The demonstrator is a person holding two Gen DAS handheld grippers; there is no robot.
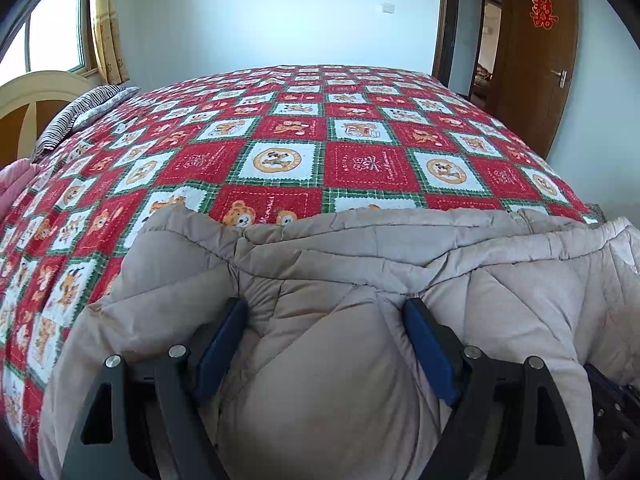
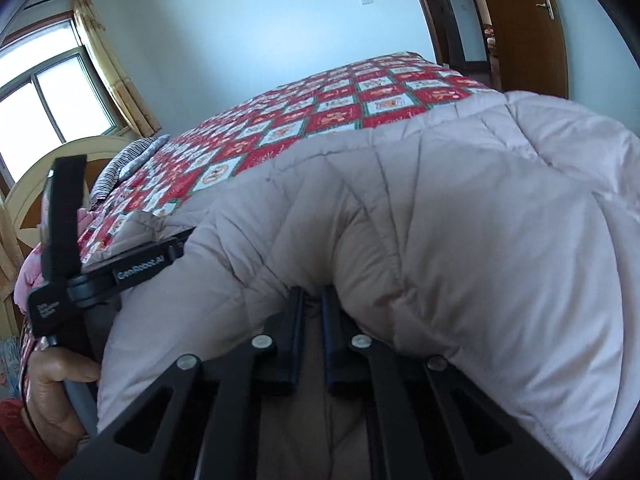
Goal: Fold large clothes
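A bed (image 1: 280,128) under a red, white and green patchwork quilt fills a pale-walled room, with a curtained window (image 1: 52,36) past its far left corner and a brown door (image 1: 536,52) open beyond its far right corner. A beige quilted coat (image 1: 360,264) lies bunched along the bed's near edge. The left gripper (image 1: 324,312) stands wide, its blue pads pressing into a thick bulge of the coat between them. The right gripper (image 2: 313,300) is nearly closed, pinching a thin fold of coat fabric.
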